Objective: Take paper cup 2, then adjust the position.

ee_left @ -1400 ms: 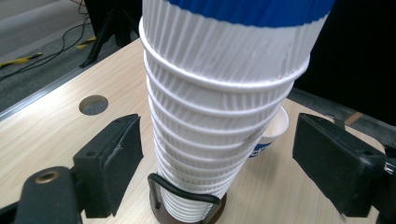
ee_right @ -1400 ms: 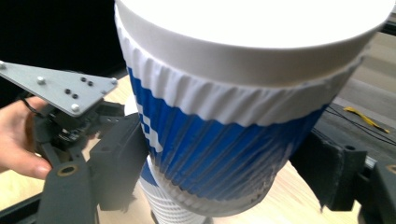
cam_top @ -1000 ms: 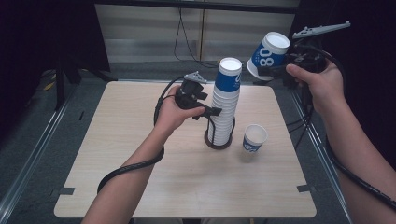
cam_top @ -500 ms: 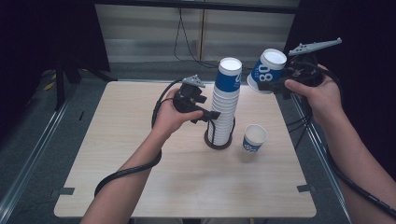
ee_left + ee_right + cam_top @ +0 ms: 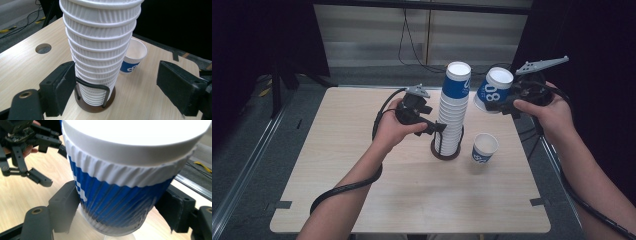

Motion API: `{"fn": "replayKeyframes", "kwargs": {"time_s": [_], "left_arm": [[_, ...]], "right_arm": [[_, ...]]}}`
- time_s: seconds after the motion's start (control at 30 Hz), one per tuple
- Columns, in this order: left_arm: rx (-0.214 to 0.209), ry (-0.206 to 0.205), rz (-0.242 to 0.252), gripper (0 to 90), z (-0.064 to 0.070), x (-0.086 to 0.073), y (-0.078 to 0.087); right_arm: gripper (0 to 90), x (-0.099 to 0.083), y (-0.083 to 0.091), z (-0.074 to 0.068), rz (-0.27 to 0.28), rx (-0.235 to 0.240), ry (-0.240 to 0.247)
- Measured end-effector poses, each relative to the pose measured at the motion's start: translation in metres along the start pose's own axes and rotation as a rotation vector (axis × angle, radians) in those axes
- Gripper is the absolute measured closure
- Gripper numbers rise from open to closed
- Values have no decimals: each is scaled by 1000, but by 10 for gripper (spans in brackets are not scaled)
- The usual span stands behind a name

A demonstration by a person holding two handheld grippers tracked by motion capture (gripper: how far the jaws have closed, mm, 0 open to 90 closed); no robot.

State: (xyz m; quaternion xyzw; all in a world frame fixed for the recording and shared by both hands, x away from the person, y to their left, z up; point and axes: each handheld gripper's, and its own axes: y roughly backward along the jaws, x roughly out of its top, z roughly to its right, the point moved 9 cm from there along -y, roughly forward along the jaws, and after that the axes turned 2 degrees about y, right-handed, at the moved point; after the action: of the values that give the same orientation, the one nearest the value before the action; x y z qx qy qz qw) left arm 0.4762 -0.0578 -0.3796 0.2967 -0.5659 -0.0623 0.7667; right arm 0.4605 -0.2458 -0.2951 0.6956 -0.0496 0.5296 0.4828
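- A tall stack of cups (image 5: 452, 115) stands upside down on the bench (image 5: 362, 200), its foot inside a low wire holder (image 5: 446, 150) on a round brown base. The holder seems to be there to stop the tower sliding or tipping.
- The left hand-held gripper (image 5: 438, 128) sits low at the left side of the stack, near the holder. In the left gripper view its jaws stand wide apart, 1 on each side of the stack. The left jaw lies just beside the lowest cups and the wire loop; whether it touches I cannot tell. The right jaw is well clear. It holds nothing, and looks placed to steady the tower at its base.
- The right hand-held gripper (image 5: 501, 104) is raised to the right of the stack top and clenched on 1 blue-and-white cup (image 5: 493, 90). In the right gripper view both jaws press the ribbed sides.
- That cup is held tilted, its closed white end up and its mouth down towards the stack, near the top cup but apart from it. I judge it is being lined up to drop over the top as the next cup.
- 1 more loose cup (image 5: 484, 148) stands mouth up on the bench just right of the holder, free of both grippers.
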Motion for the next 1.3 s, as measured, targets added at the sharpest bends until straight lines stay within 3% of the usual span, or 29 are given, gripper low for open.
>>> {"fn": "replayKeyframes", "kwargs": {"time_s": [0.4, 0.63, 1.3], "left_arm": [[-9, -15, -22, 159, 4, -7, -2], [-8, -28, -64, 164, 5, -14, 0], [-44, -30, -61, 160, 12, -27, 11]], "right_arm": [[228, -23, -9, -11, -35, 33, 28], [227, -36, -18, -21, -60, 57, 54], [228, -61, -43, -41, -110, 124, 98]]}}
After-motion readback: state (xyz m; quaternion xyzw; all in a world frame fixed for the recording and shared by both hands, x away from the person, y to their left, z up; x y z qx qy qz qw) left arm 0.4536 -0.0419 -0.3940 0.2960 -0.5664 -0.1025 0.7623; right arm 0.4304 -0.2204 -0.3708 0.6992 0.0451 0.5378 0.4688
